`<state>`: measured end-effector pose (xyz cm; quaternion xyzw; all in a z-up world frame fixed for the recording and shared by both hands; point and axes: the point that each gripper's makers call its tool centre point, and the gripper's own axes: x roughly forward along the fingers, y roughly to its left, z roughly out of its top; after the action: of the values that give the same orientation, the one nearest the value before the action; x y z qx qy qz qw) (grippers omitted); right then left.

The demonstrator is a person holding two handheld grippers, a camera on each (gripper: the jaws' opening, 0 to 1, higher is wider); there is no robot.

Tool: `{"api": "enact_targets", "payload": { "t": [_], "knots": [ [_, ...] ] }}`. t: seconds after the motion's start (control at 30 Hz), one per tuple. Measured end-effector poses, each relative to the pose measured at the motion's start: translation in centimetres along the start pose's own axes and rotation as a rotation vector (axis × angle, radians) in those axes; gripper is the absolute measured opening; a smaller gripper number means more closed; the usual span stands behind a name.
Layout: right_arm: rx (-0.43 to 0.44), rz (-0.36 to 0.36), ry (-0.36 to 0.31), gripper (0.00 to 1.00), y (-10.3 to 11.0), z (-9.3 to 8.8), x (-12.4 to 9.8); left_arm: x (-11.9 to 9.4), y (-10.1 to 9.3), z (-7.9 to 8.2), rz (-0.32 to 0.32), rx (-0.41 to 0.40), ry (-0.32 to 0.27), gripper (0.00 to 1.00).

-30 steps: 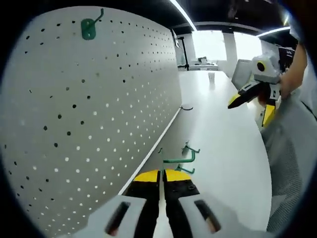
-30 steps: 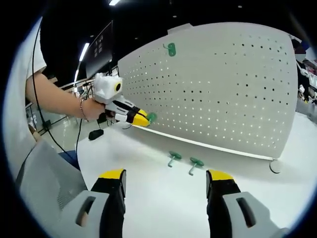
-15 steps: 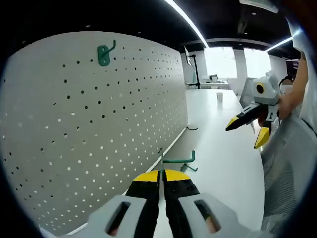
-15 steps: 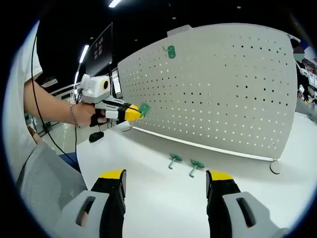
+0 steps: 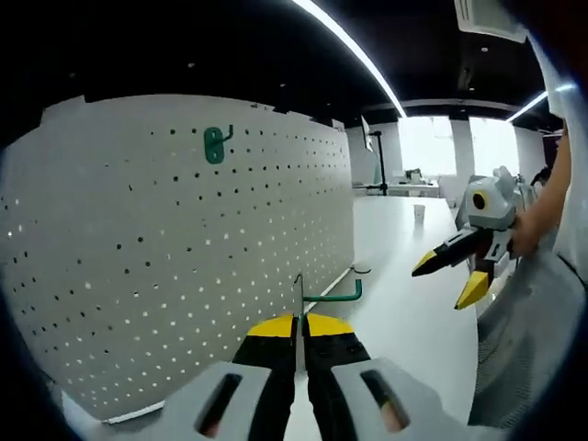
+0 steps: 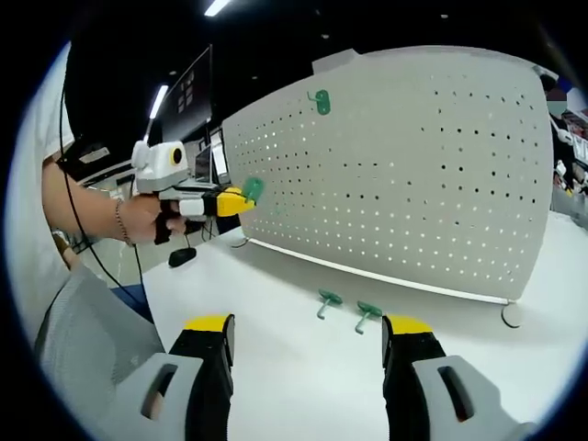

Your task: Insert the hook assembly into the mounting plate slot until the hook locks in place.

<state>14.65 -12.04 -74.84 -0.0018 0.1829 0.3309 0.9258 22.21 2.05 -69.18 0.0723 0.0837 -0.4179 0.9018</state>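
My left gripper (image 5: 299, 322) is shut on a green hook (image 5: 323, 295), held up in the air in front of the white pegboard (image 5: 138, 276). One green hook (image 5: 215, 144) hangs near the board's top. In the right gripper view the left gripper (image 6: 237, 197) shows at the left with the green hook (image 6: 252, 189) at its tip, a short way off the pegboard (image 6: 432, 165), where the mounted hook (image 6: 320, 101) sits high up. Two loose green hooks (image 6: 326, 300) (image 6: 368, 312) lie on the white table (image 6: 303, 367) before my right gripper (image 6: 308, 335), which is open. The right gripper (image 5: 452, 268) also appears at the right.
A person's arm (image 6: 87, 207) and grey-clad lap (image 6: 87, 349) are at the left of the right gripper view. The pegboard stands on feet; one round foot (image 6: 511, 314) rests at the right. Ceiling light strips (image 5: 344, 41) run overhead.
My left gripper has lifted the green hook higher, up off the table and toward the board's upper part. The right gripper stays still and open.
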Motion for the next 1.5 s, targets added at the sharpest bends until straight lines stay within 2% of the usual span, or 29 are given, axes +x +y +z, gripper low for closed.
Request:
{"api": "enact_targets", "payload": {
  "t": [0.2,0.3,0.43,0.73,0.83,0.87,1.0,1.13,1.5],
  "knots": [
    [-0.004,0.003,-0.016,0.63,0.3,0.6,0.0,-1.1,-0.8,1.8,0.017,-0.027,-0.075,0.02],
    [-0.006,0.002,-0.019,0.63,0.4,0.8,0.0,-1.9,-0.9,3.5,0.044,-0.065,-0.136,0.02],
    [-0.007,0.001,-0.022,0.63,0.4,0.9,0.0,-2.5,-1.3,4.1,0.056,-0.06,-0.152,0.02],
    [-0.007,0.008,-0.04,0.63,0.5,1.5,-0.2,-2.4,-0.9,3.9,0.071,-0.069,-0.15,0.02],
    [-0.012,0.018,-0.095,0.63,0.8,2.8,-0.5,-2.3,-0.8,3.9,0.073,-0.076,-0.152,0.02],
    [-0.039,0.027,-0.132,0.63,1.1,3.6,-0.5,-2.3,-0.8,3.9,0.072,-0.074,-0.152,0.02],
    [-0.017,0.062,-0.237,0.61,2.0,5.8,-1.0,-2.2,-1.0,3.8,0.069,-0.065,-0.148,0.02],
    [-0.015,0.089,-0.3,0.62,2.7,7.5,-1.4,-2.3,-0.8,3.9,0.076,-0.071,-0.155,0.02],
    [-0.018,0.108,-0.296,0.62,3.1,7.9,-0.5,-2.4,-0.7,3.7,0.084,-0.068,-0.148,0.02]
  ]
}}
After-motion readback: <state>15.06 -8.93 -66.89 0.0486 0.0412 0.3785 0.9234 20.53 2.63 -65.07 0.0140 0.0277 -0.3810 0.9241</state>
